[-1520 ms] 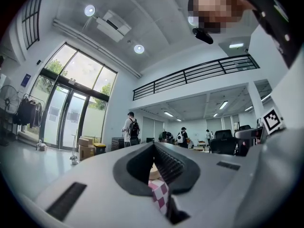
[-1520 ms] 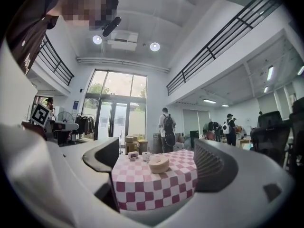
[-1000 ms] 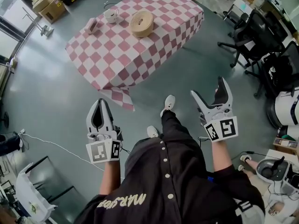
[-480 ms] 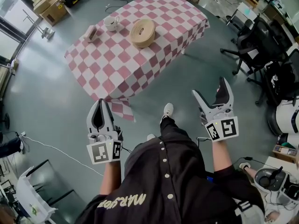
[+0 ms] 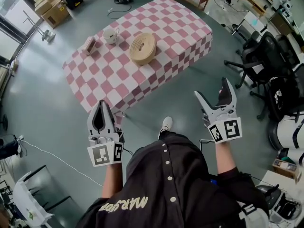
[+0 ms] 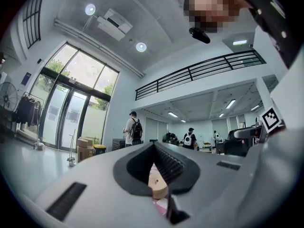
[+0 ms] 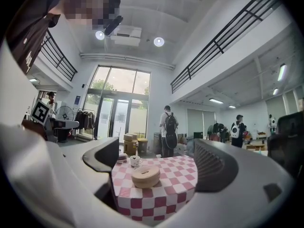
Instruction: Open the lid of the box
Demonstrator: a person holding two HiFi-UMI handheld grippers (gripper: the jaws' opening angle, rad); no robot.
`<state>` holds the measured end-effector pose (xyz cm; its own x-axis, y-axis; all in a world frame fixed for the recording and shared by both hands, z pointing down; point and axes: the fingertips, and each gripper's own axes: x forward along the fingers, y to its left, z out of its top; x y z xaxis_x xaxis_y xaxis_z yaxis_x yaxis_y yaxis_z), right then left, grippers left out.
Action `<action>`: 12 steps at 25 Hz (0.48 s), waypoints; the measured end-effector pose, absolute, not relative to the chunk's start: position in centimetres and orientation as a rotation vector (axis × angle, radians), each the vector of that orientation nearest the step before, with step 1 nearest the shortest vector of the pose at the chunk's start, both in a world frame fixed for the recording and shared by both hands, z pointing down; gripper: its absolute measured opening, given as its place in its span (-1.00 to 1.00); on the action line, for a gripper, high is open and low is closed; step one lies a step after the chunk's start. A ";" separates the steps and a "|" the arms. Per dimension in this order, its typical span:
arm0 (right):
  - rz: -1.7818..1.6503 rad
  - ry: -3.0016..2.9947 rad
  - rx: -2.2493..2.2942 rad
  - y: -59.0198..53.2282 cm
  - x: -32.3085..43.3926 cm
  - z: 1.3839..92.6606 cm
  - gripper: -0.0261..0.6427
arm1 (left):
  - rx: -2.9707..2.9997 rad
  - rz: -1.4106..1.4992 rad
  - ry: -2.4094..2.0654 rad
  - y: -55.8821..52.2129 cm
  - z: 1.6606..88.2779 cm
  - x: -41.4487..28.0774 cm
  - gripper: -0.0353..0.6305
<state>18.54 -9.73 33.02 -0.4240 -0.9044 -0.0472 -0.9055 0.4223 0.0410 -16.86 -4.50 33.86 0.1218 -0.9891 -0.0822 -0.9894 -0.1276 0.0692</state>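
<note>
A round wooden box [image 5: 143,48] with its lid on sits mid-table on the pink-and-white checked cloth [image 5: 166,27]. Both grippers hover over the floor, well short of the table. My left gripper [image 5: 101,103] is shut, its jaw tips touching and nothing held. In the left gripper view, the left gripper [image 6: 154,146] shows a sliver of the box [image 6: 158,184] through the jaw gap. My right gripper [image 5: 212,90] is open and empty. In the right gripper view, the right gripper [image 7: 156,151] frames the box [image 7: 146,175] between its jaws.
A white cup [image 5: 110,34] and a small upright item [image 5: 89,45] stand at the table's far left. Office chairs [image 5: 256,56] are at the right and cardboard boxes [image 5: 50,6] at the upper left. A cable [image 5: 52,148] lies on the floor. A person with a backpack [image 7: 167,127] stands behind the table.
The table has drawn closer and shifted right in the head view as the person steps toward it. Both grippers keep their pose and jaw state.
</note>
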 end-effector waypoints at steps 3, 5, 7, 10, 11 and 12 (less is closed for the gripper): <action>0.101 2.643 -1.659 -12.2 19.3 32.7 0.51 | -2.342 0.178 2.091 -6.6 34.0 -16.0 -0.86; 0.100 2.647 -1.649 -13.8 19.9 32.6 0.51 | -2.336 0.177 2.101 -7.9 34.1 -15.3 -0.86; 0.095 2.653 -1.638 -15.3 20.5 32.7 0.51 | -2.330 0.173 2.109 -9.1 34.1 -14.6 -0.86; 0.087 2.667 -1.611 -17.5 21.1 32.9 0.51 | -2.315 0.163 2.126 -10.8 34.2 -13.9 -0.86; 0.084 2.672 -1.600 -18.2 21.2 33.0 0.51 | -2.309 0.162 2.134 -11.4 34.2 -13.7 -0.86; 0.082 2.678 -1.591 -18.9 21.4 33.1 0.51 | -2.302 0.164 2.141 -11.9 34.3 -13.5 -0.86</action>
<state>21.44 -18.87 33.15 -0.4785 -0.8767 -0.0489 -0.8781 0.4775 0.0318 -13.47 -11.89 34.25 0.0695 -0.9950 -0.0712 -0.9943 -0.0748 0.0757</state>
